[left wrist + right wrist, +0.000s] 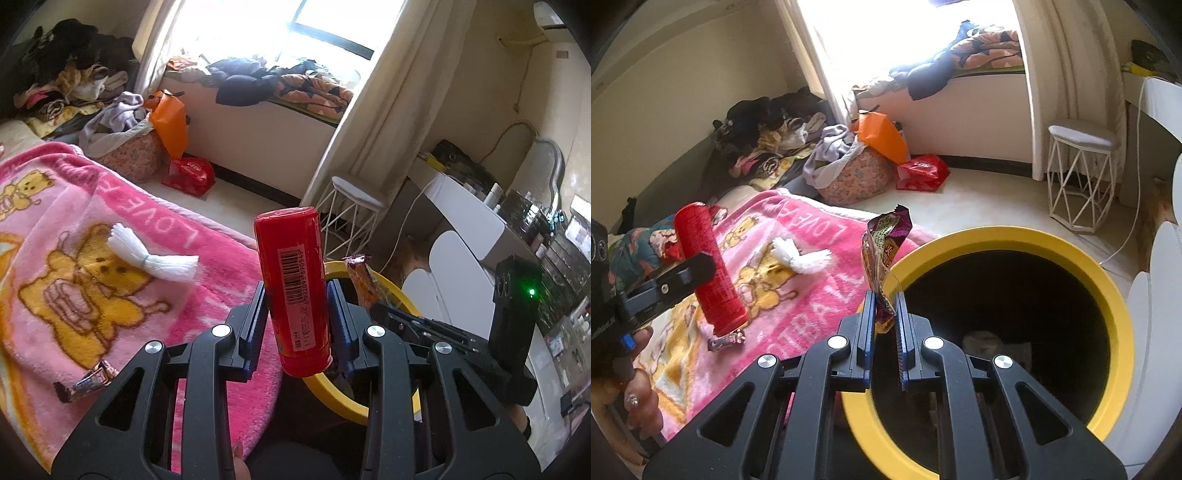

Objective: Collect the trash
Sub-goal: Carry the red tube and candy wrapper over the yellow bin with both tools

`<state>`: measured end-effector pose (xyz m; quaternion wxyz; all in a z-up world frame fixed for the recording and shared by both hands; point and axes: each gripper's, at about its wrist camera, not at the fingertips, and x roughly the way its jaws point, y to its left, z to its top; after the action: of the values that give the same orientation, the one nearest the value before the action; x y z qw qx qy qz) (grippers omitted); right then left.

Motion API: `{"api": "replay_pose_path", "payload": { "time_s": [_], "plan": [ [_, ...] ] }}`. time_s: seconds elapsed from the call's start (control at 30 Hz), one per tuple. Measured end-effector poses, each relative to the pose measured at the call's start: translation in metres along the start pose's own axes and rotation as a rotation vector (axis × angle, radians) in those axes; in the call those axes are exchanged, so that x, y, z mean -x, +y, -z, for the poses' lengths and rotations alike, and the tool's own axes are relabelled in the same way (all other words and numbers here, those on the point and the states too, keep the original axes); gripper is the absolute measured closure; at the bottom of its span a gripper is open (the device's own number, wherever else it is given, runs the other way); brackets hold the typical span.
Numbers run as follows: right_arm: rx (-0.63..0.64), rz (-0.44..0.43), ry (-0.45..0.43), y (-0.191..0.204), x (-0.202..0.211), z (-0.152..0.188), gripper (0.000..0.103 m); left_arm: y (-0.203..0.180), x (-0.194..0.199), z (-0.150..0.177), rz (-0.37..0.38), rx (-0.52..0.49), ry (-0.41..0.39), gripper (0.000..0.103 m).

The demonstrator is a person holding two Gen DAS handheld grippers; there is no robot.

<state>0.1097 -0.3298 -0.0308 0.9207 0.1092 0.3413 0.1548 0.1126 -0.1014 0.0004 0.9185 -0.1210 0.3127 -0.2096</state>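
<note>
1. Trash first, from the left wrist view: a red can (295,291) stands nearly upright, tipped a little, pinched between the blue pads of the left gripper (298,314), barcode facing the lens.
2. Its lower end hangs over the yellow rim of the bin (334,391), right at the edge of the pink blanket (122,273).
3. On that blanket lies a white tassel (153,258), well apart from the can, and a small foil wrapper (94,380) sits near the bottom left.
4. To the right, the right gripper (380,308) shows from the side, clamped on a snack wrapper (364,284) that sticks up beside the can.
5. Over to the right wrist view: the right gripper (886,314) has its fingers pressed close, nipping the lower end of the purple snack wrapper (884,254), which rises crumpled above them.
6. That wrapper sits just over the near-left rim of the yellow bin (1108,288); inside the dark interior something pale lies at the bottom, possibly paper, too dim to tell.
7. At left, the left gripper (701,267) grips the red can (709,266) above the pink blanket (812,295).
8. The white tassel (801,258) lies between the two grippers, and the foil wrapper (726,341) rests just below the can.
</note>
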Motion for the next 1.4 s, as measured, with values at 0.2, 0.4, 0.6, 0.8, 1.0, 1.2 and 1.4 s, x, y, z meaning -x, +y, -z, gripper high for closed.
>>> {"api": "replay_pose_path", "payload": {
  "time_s": [0.2,0.4,0.6,0.8,1.0,1.2,1.4],
  "plan": [
    [-0.025,0.03,-0.017,-0.015,0.007,-0.001,0.093,-0.01,-0.003,0.001,0.018,-0.015,0.005,0.077],
    [-0.058,0.049,-0.032,-0.029,0.012,-0.001,0.093,-0.023,-0.009,0.004,0.035,-0.042,0.015,0.077],
    [-0.085,0.072,-0.044,-0.043,0.016,-0.002,0.093,-0.036,-0.015,0.009,0.046,-0.075,0.029,0.077],
    [-0.094,0.11,-0.05,-0.053,0.019,-0.002,0.093,-0.046,-0.021,0.014,0.056,-0.1,0.045,0.077],
    [-0.116,0.136,-0.045,-0.064,0.018,0.0,0.093,-0.054,-0.031,0.02,0.066,-0.12,0.07,0.077],
    [-0.145,0.162,-0.034,-0.076,0.016,0.003,0.093,-0.062,-0.043,0.028,0.077,-0.139,0.098,0.077],
    [-0.156,0.17,-0.02,-0.083,0.012,0.007,0.093,-0.068,-0.056,0.036,0.095,-0.156,0.138,0.077]
  ]
}}
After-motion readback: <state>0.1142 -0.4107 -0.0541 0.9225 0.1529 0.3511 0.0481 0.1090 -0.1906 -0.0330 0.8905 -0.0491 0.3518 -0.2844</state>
